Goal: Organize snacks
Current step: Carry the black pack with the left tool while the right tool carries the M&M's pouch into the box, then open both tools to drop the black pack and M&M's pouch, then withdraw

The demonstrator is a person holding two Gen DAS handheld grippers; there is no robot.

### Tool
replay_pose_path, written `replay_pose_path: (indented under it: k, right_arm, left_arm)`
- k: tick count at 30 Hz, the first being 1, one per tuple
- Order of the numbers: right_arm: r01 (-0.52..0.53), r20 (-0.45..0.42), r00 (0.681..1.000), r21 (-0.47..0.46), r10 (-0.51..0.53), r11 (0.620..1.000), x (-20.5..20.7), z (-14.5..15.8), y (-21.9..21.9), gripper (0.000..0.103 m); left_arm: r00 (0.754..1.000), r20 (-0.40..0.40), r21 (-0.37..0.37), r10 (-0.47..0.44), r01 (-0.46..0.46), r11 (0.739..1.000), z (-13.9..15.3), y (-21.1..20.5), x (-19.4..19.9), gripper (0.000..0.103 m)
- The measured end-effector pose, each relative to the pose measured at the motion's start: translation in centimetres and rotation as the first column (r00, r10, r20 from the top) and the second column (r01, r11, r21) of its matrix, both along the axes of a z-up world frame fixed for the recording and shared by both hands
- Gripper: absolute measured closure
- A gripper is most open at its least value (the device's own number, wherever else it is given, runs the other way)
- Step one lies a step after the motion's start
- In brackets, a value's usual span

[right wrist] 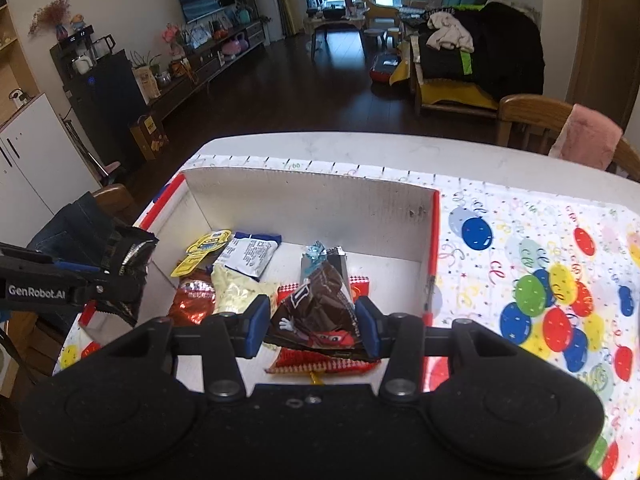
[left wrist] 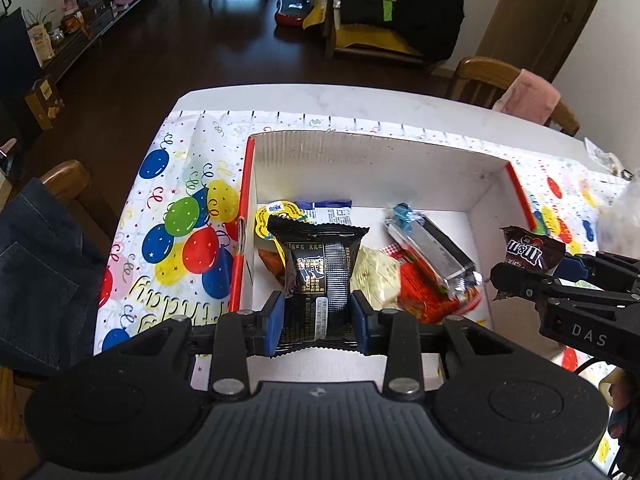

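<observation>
My left gripper (left wrist: pixel 318 318) is shut on a black snack packet (left wrist: pixel 320 276) and holds it over the near part of a white cardboard box (left wrist: pixel 360 168) with red edges. My right gripper (right wrist: pixel 312 322) is shut on a brown M&M's bag (right wrist: pixel 316 308), held over the same box (right wrist: pixel 312 200). The right gripper (left wrist: pixel 520 280) with its M&M's bag (left wrist: pixel 528 250) also shows at the right of the left wrist view. The left gripper (right wrist: pixel 120 280) with the black packet (right wrist: pixel 128 260) shows at the left of the right wrist view. Several snacks lie in the box: a silver bar (left wrist: pixel 432 252), a red packet (left wrist: pixel 428 292), a cream packet (left wrist: pixel 376 276).
The box stands on a balloon-print birthday cloth (right wrist: pixel 540 280) over a white table (right wrist: pixel 360 148). Wooden chairs stand around: one with jeans (left wrist: pixel 36 280) at the left, one with a pink cloth (right wrist: pixel 588 136) at the far right.
</observation>
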State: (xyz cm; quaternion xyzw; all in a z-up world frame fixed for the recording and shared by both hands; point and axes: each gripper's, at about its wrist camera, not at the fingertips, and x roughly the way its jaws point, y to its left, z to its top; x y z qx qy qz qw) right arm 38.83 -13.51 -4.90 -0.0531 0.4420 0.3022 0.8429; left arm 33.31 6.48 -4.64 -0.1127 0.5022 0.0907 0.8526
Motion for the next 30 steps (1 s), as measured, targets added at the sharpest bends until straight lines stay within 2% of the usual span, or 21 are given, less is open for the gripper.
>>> replay_pose_path:
  k: [7, 16, 22, 23, 30]
  right_arm:
    - [-0.03, -0.016, 0.999, -0.057, 0.029, 0.998, 2.3, -1.7, 2.3, 0.057]
    - [-0.056, -0.038, 0.998, -0.082, 0.053, 0.995, 4.7, -3.4, 3.8, 0.057]
    - [-0.07, -0.042, 0.997, -0.108, 0.066, 0.992, 5.2, -4.2, 4.4, 0.057]
    - [-0.07, -0.044, 0.997, -0.11, 0.066, 0.991, 5.2, -4.3, 4.5, 0.06]
    - [-0.078, -0.055, 0.996, -0.098, 0.073, 0.992, 5.2, -4.1, 4.1, 0.056]
  left_arm:
    - [0.998, -0.065, 0.022, -0.006, 0.007, 1.0, -1.7, 0.2, 2.7, 0.069]
    - [0.99, -0.137, 0.046, -0.029, 0.036, 0.998, -3.6, -0.5, 4.9, 0.069]
    - [0.987, -0.155, 0.053, -0.034, 0.043, 0.998, -4.3, -0.8, 5.6, 0.069]
    - [0.987, -0.158, 0.056, -0.035, 0.045, 0.997, -4.3, -0.9, 5.8, 0.069]
    - [0.987, -0.157, 0.048, -0.031, 0.039, 0.998, -4.4, -0.8, 6.0, 0.068]
